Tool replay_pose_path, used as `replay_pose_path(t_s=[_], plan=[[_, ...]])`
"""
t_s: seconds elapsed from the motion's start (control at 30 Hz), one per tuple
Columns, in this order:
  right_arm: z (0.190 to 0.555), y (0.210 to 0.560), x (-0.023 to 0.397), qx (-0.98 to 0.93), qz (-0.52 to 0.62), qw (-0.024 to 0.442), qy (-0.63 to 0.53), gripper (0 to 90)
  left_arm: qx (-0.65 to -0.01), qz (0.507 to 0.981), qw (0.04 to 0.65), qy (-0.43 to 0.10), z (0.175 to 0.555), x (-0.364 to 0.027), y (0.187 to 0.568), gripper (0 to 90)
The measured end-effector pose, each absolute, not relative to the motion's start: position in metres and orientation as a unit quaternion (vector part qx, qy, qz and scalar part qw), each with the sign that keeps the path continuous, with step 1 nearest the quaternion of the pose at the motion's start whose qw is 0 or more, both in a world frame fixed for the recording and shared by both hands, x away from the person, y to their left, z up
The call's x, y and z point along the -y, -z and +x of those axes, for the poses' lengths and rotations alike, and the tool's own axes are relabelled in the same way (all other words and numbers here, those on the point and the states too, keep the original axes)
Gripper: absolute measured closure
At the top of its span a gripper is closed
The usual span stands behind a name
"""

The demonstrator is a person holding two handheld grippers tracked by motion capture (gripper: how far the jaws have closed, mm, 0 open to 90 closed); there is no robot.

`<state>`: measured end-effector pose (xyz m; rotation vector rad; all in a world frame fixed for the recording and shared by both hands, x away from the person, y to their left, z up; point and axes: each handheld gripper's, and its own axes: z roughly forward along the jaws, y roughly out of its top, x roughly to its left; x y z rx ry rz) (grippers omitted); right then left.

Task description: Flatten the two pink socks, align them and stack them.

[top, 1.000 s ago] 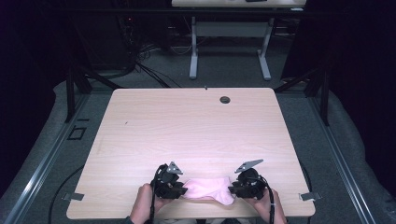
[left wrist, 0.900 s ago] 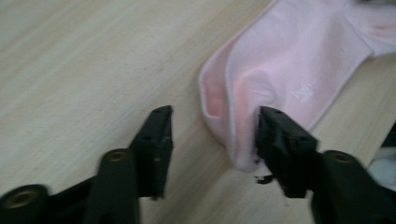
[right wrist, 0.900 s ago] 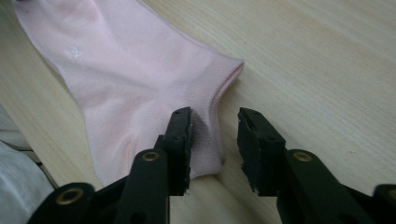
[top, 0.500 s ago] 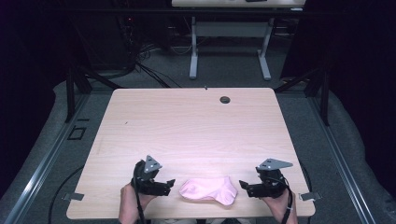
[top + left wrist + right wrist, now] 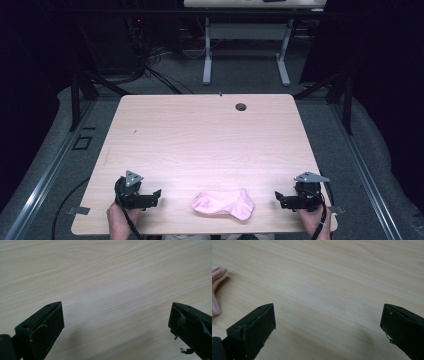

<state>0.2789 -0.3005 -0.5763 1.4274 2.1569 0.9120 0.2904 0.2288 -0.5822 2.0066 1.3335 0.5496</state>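
Though apart, sock (image 5: 223, 203) between grippers.

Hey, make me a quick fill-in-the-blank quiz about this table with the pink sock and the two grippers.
1. The sock lying near the table's front edge is ____ in colour.
2. The sock lies ____ the left gripper and the right gripper.
3. Both grippers have their jaws ____, with nothing held.
4. The small dark round hole sits near the ____ edge of the table.

Missing words: pink; between; open; far
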Motion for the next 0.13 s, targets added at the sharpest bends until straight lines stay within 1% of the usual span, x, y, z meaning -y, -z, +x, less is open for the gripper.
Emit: replay_pose_path(t_s=[0.13], plan=[[0.282, 0.5864, 0.2993, -0.779, 0.508, 0.206, -0.304, 0.0, -0.511, 0.764, 0.328, -0.216, 0.2915, -0.229, 0.5898, 0.1]])
